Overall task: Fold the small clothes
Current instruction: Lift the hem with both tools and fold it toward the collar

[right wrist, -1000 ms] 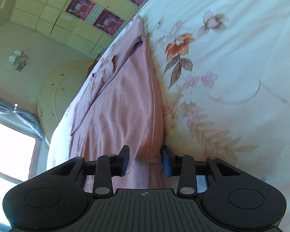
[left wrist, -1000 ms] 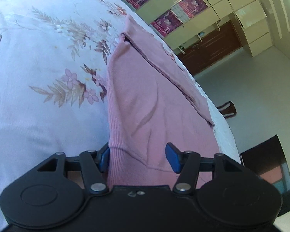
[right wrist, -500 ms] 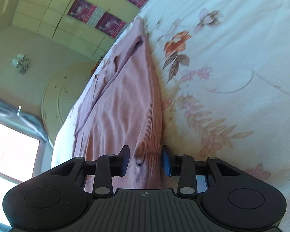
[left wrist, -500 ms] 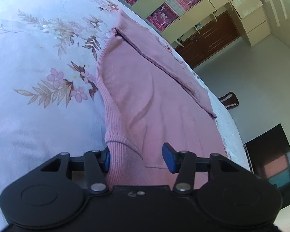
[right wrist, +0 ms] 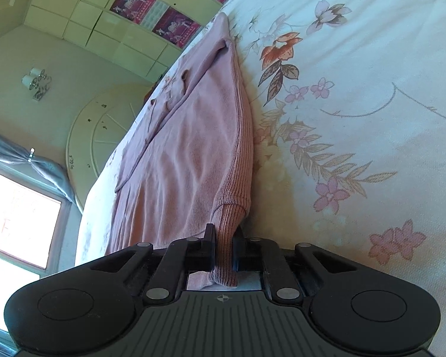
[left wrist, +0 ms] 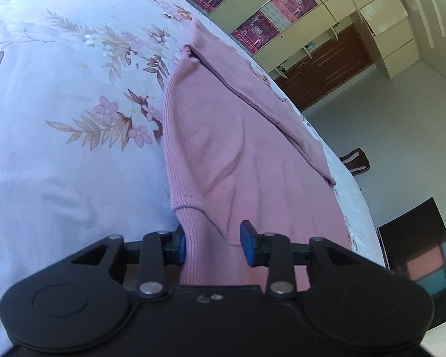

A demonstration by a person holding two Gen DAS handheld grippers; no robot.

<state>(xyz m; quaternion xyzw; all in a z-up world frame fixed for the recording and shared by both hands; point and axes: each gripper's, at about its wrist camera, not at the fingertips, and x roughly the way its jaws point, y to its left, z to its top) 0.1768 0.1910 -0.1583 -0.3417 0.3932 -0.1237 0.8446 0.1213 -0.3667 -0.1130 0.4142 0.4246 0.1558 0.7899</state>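
A pink ribbed knit garment (left wrist: 238, 136) lies lengthwise on a floral bedsheet (left wrist: 59, 119), a sleeve folded over its far side. My left gripper (left wrist: 212, 242) is open, its blue-padded jaws straddling the garment's near ribbed hem corner without pinching it. In the right wrist view the same garment (right wrist: 193, 148) stretches away on the floral sheet (right wrist: 356, 89). My right gripper (right wrist: 224, 245) is shut on the other ribbed hem corner, which bunches between the jaws.
The bed's edge runs along the garment's far side in the left wrist view, with floor (left wrist: 401, 119), a chair (left wrist: 355, 160) and wall cabinets (left wrist: 327, 29) beyond. In the right wrist view a window (right wrist: 15, 208) and a round panel (right wrist: 104, 136) lie past the bed.
My right gripper has closed on the ribbed hem corner, which was loose between open jaws before. My left gripper stays open and has shifted slightly around the hem.
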